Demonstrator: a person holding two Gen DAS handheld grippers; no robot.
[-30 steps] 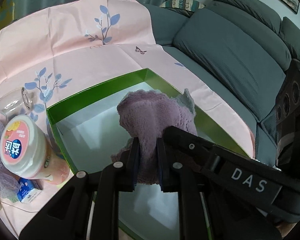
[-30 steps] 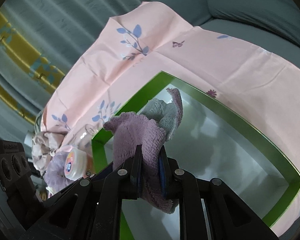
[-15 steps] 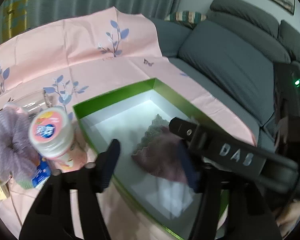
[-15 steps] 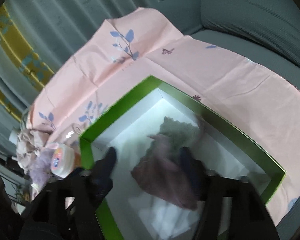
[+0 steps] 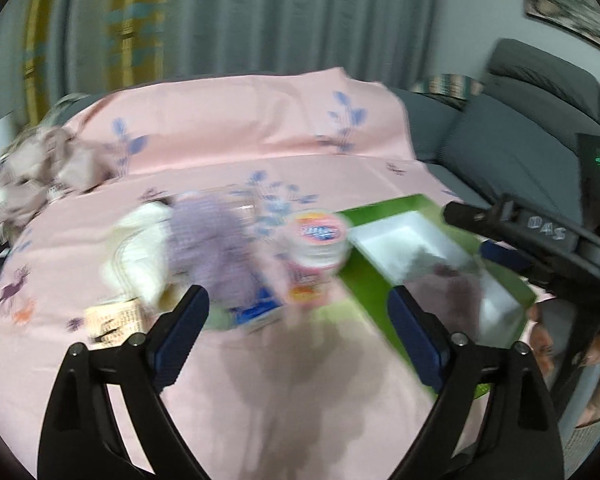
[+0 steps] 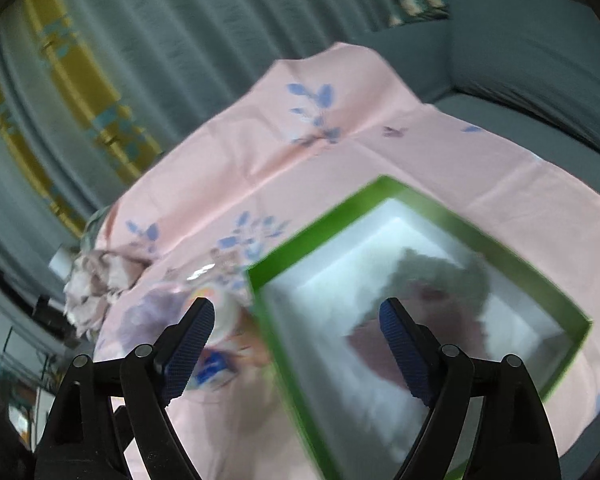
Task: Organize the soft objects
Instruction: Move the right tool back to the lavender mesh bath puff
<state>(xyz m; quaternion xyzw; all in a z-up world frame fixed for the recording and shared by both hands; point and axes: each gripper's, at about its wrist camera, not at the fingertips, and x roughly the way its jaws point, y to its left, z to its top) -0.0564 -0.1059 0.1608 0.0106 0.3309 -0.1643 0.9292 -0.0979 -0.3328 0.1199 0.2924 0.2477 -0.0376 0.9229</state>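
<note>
Both cloths down, both tools free. My left hand-held gripper (image 5: pixel 296 312) stands wide, nothing between its blue pads; its jaws have just been opening. My right hand-held gripper (image 6: pixel 296 322) is likewise spread wide and empty, its jaws also just opened.

Done so far: the mauve towel (image 6: pixel 396 344) lies inside the green box (image 6: pixel 340 206), on the white floor, with the grey-green cloth (image 6: pixel 432 272) touching it on its 12 o'clock side. In the right wrist view the pair sits toward the box's 3 o'clock half. Motion blur is heavy; I cannot tell whether they lie folded or in a heap.

Left to do, as I judge it: in the left wrist view, outside the box at its 9 o'clock side, a lilac mesh bath puff (image 5: pixel 216 248) rests on the pink floral sheet (image 5: pixel 240 128), with a cream cloth (image 5: pixel 140 252) touching it further toward 9 o'clock. A crumpled pale garment (image 5: pixel 40 176) lies well apart, at the sheet's 10 o'clock edge. These look like the remaining soft items.

Not soft, probably to stay: a pink-lidded jar (image 5: pixel 316 240) just beside the box wall, a small blue carton (image 5: pixel 256 312) at the puff's 6 o'clock, a peach printed packet (image 5: pixel 114 318).

The left tool points toward the puff, so that is my likely next pick. Estimate: under halfway.
</note>
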